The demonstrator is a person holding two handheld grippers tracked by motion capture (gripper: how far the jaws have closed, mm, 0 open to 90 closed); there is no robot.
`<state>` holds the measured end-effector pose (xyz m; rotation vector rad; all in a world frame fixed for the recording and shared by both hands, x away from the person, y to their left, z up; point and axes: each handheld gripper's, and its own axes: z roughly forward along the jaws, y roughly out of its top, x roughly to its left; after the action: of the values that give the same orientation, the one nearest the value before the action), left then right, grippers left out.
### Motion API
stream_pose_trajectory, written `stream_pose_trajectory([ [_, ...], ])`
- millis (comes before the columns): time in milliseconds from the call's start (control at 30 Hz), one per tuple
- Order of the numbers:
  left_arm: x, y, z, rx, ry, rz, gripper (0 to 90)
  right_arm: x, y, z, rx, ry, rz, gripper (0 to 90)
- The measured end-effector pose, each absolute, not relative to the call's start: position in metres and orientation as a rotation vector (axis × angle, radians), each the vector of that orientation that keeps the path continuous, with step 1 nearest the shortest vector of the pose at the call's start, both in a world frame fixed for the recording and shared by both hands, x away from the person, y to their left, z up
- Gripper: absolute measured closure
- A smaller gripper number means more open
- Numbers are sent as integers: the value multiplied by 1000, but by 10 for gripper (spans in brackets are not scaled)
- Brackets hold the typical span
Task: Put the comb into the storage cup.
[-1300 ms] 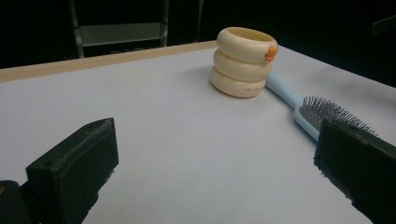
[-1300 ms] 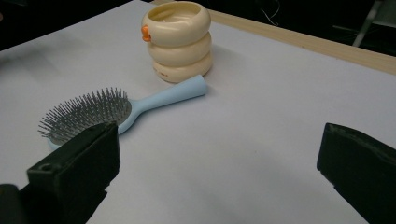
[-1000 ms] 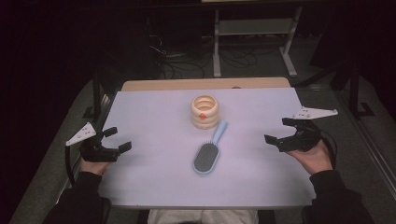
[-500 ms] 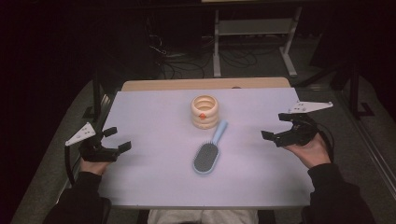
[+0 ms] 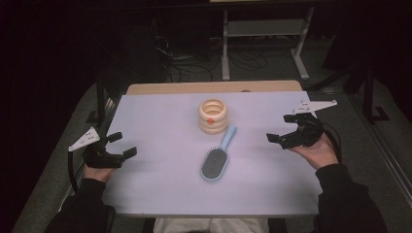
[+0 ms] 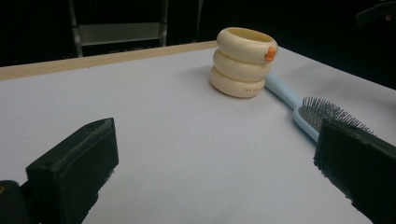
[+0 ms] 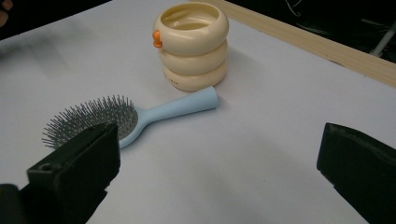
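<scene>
A cream holder (image 5: 213, 115) shaped like three stacked rings, with an orange spot, stands at the table's middle back. A light blue hairbrush (image 5: 216, 162) lies bristles up just in front of it, its handle pointing at the holder. My left gripper (image 5: 124, 144) is open near the left edge, with nothing between its jaws. My right gripper (image 5: 278, 128) is open at the right, turned toward the brush. The left gripper view has the holder (image 6: 243, 63) and brush (image 6: 322, 114) beyond the open left gripper (image 6: 215, 135). The right gripper view has the holder (image 7: 192, 44) and brush (image 7: 116, 119) past the open right gripper (image 7: 219, 140).
A pale sheet (image 5: 160, 184) covers the table, leaving a wooden strip (image 5: 214, 87) bare at the far edge. Behind the table stand a metal rack (image 5: 265, 29) and loose cables (image 5: 189, 63) on a dark floor.
My right gripper has moved a little left and toward the table's middle, turning to the brush. The left gripper, the holder and the brush have stayed put.
</scene>
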<state>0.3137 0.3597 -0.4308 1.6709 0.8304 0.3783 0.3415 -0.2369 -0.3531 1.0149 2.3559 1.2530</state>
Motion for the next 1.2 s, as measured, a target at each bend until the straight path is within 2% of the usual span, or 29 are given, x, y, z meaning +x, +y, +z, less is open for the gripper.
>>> stream_pose_trajectory([
  [1200, 314, 360, -431, 1674, 829, 377, 0, 362, -200, -350, 922, 2461, 1201, 0],
])
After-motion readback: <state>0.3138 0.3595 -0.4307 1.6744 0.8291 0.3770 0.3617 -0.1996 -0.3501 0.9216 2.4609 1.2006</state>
